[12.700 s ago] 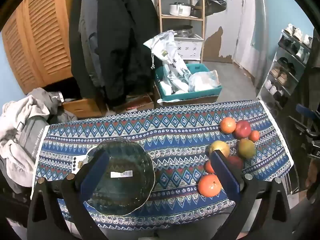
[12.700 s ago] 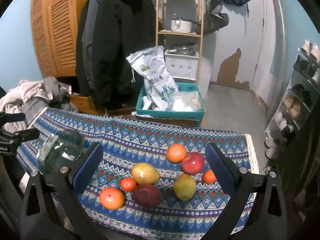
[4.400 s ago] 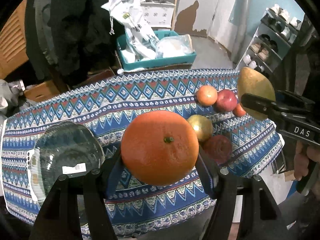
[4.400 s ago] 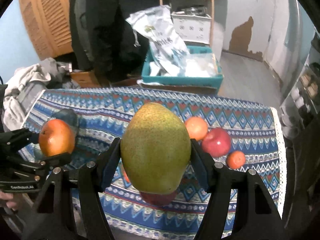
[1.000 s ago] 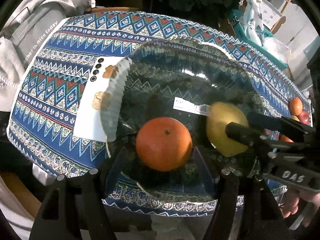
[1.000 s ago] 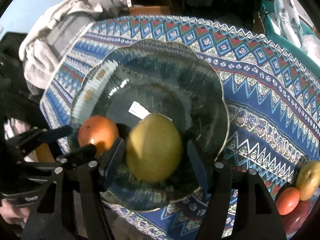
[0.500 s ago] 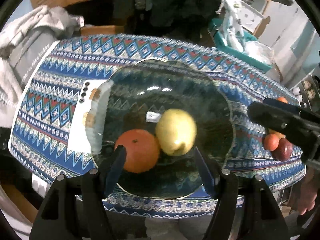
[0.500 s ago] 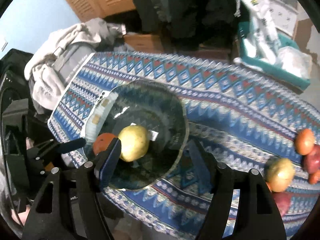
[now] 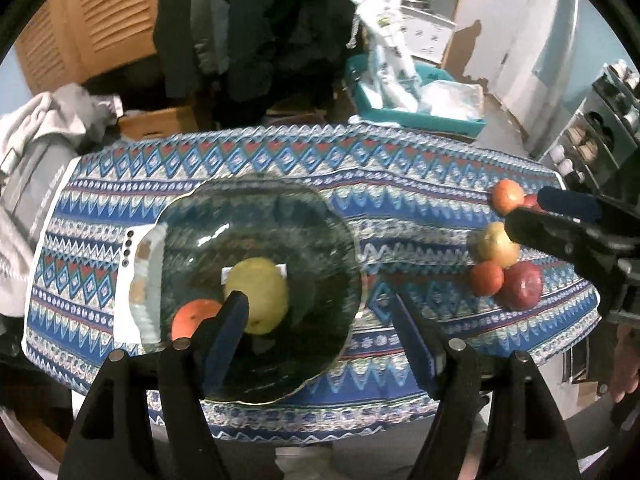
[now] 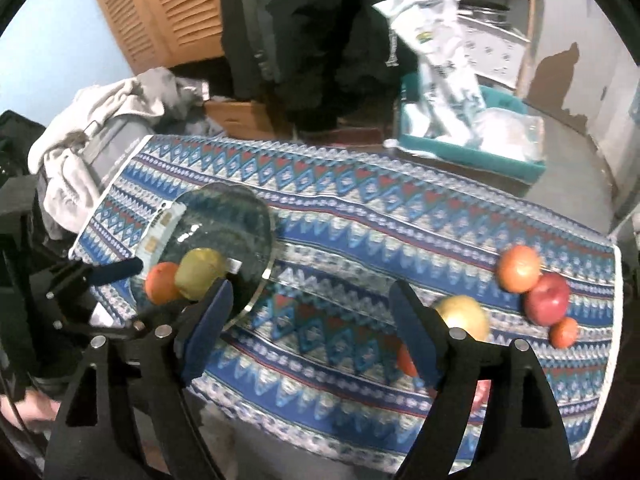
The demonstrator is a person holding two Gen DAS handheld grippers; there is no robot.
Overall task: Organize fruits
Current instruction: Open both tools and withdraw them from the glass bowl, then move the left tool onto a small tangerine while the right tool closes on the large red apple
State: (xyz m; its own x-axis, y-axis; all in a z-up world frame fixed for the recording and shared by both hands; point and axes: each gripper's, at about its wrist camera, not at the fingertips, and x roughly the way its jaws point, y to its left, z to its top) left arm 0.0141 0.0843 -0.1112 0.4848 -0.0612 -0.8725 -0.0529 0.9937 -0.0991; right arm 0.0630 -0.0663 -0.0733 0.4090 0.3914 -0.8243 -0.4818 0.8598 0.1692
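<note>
Two fruits sit in the dark glass bowl (image 9: 256, 236); both grippers' empty jaws are opening, next reaching the remaining fruits (image 10: 532, 280).

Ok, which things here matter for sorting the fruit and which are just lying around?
For the job:
glass bowl
orange and pear inside it
loose fruit on the cloth

Just lying about:
phone under the bowl's edge
grey clothes
teal bin

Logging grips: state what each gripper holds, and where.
Nothing held. Left gripper and right gripper are empty, jaws opening; round orange and yellow-green pear lie in the glass bowl.
</note>
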